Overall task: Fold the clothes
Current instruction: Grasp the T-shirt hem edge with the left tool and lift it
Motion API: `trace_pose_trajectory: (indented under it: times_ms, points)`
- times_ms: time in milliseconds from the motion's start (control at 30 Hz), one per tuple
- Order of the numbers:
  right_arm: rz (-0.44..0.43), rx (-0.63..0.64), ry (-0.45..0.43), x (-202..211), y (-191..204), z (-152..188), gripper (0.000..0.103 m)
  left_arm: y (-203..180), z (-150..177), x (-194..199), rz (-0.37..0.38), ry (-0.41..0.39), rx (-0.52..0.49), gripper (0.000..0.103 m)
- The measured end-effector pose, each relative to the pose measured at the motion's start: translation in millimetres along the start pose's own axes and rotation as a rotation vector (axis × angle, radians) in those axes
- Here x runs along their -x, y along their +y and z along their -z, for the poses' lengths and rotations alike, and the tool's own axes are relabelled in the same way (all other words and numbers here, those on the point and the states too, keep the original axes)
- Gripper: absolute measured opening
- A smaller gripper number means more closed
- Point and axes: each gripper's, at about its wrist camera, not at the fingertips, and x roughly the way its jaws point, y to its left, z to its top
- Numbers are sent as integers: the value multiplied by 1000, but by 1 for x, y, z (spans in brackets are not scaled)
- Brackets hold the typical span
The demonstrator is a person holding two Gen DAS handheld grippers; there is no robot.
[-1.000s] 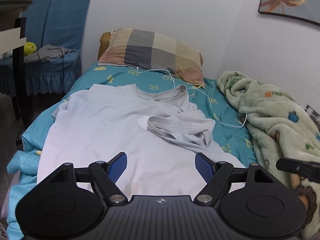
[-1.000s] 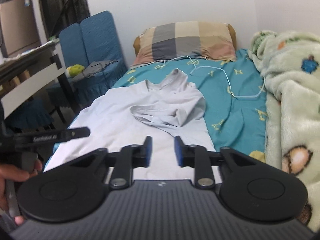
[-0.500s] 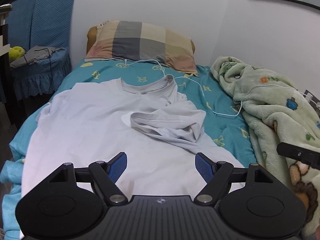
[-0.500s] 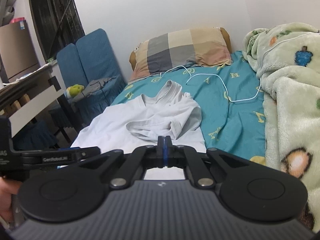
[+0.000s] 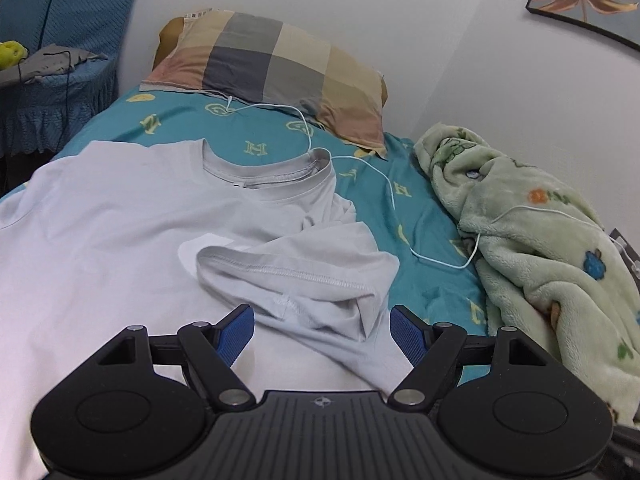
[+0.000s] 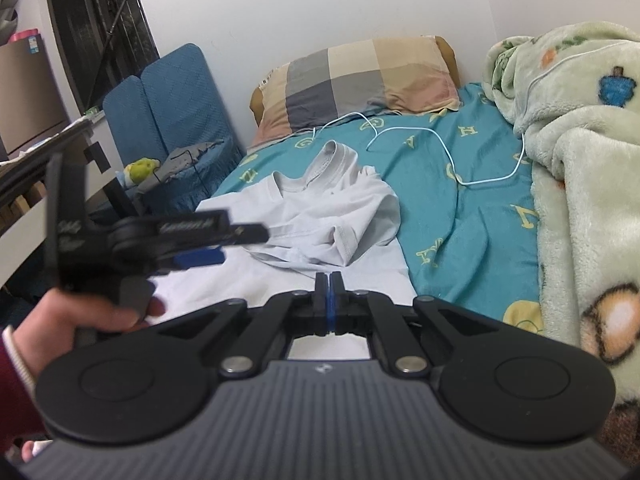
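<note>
A pale grey T-shirt (image 5: pixel 100 240) lies spread on the teal bed, collar toward the pillow. Its right sleeve (image 5: pixel 304 276) is folded inward and rumpled on the chest. My left gripper (image 5: pixel 322 326) is open and empty, hovering just in front of that sleeve. The shirt also shows in the right wrist view (image 6: pixel 320 220). My right gripper (image 6: pixel 329 290) is shut and empty above the shirt's right side. The left gripper also shows in the right wrist view (image 6: pixel 196 254), held by a hand at the left.
A checked pillow (image 5: pixel 276 68) lies at the bed's head. A white cable (image 5: pixel 390 196) runs from it across the teal sheet (image 5: pixel 416 280). A green fleece blanket (image 5: pixel 540 248) is bunched along the right. A blue chair (image 6: pixel 176 120) stands left of the bed.
My left gripper has moved forward and right to the folded sleeve and stays open. My right gripper has closed from slightly open to shut and shifted a little.
</note>
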Motion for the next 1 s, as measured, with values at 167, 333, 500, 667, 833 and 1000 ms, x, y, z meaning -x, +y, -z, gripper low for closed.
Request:
trace_pose_trajectory:
  times_ms: [167, 333, 500, 667, 833, 1000]
  points:
    - [15, 0, 21, -14, 0, 3, 3, -1, -14, -29, 22, 22, -4, 76]
    - [26, -7, 28, -22, -1, 3, 3, 6, -23, -46, 55, 30, 29, 75]
    - [30, -30, 28, -27, -6, 1, 3, 23, -30, -57, 109, 44, 133, 74]
    - [34, -41, 35, -30, -8, 1, 3, 37, -30, -74, 126, 83, 204, 74]
    - [35, -40, 40, -32, -9, 2, 3, 35, -23, -95, 193, 130, 288, 73]
    - [32, -37, 46, -34, -7, 2, 3, 21, -17, -121, 227, 180, 331, 70]
